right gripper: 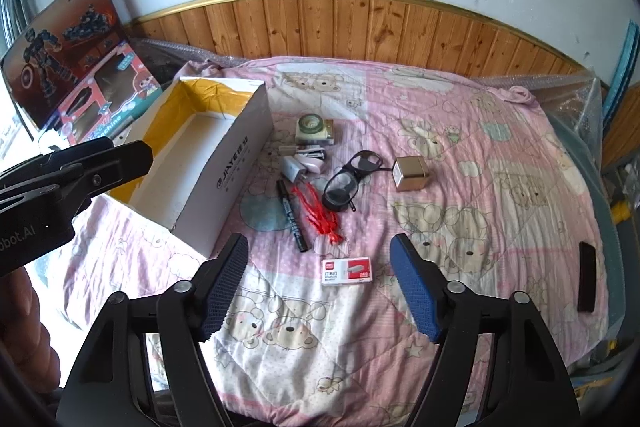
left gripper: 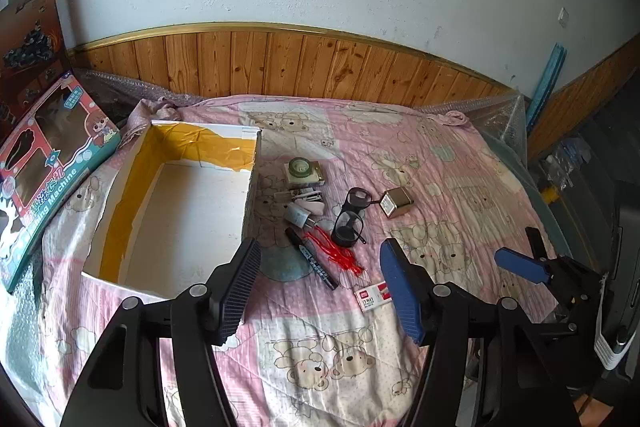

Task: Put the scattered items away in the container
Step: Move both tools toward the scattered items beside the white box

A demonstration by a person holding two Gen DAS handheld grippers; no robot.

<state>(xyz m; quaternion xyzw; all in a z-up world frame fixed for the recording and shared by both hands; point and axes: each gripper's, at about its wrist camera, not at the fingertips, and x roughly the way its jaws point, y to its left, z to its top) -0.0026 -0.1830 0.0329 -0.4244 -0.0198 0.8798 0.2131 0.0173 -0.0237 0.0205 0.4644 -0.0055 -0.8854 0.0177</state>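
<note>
A white cardboard box [left gripper: 200, 211] [right gripper: 224, 163] with yellow tape inside lies open and empty on the left of the bed. Right of it lie a tape roll on a card [left gripper: 303, 171] [right gripper: 314, 129], a stapler [left gripper: 306, 195], a charger plug [left gripper: 297, 215], a black marker [left gripper: 312, 259] [right gripper: 292, 215], red cords [left gripper: 338, 253] [right gripper: 320, 215], dark glasses [left gripper: 352, 217] [right gripper: 348, 179], a gold cube [left gripper: 396, 202] [right gripper: 412, 173] and a staples box [left gripper: 372, 297] [right gripper: 347, 271]. My left gripper [left gripper: 320, 291] is open, above the marker. My right gripper [right gripper: 320, 287] is open, around the staples box from above.
A pink bear-print quilt [right gripper: 460, 227] covers the bed. Toy boxes [left gripper: 48, 163] [right gripper: 84, 67] lean at the far left. A wooden panelled wall [left gripper: 304, 63] runs behind. A black bar [right gripper: 587, 277] lies at the bed's right edge. Bubble wrap [left gripper: 504, 119] sits at the far right corner.
</note>
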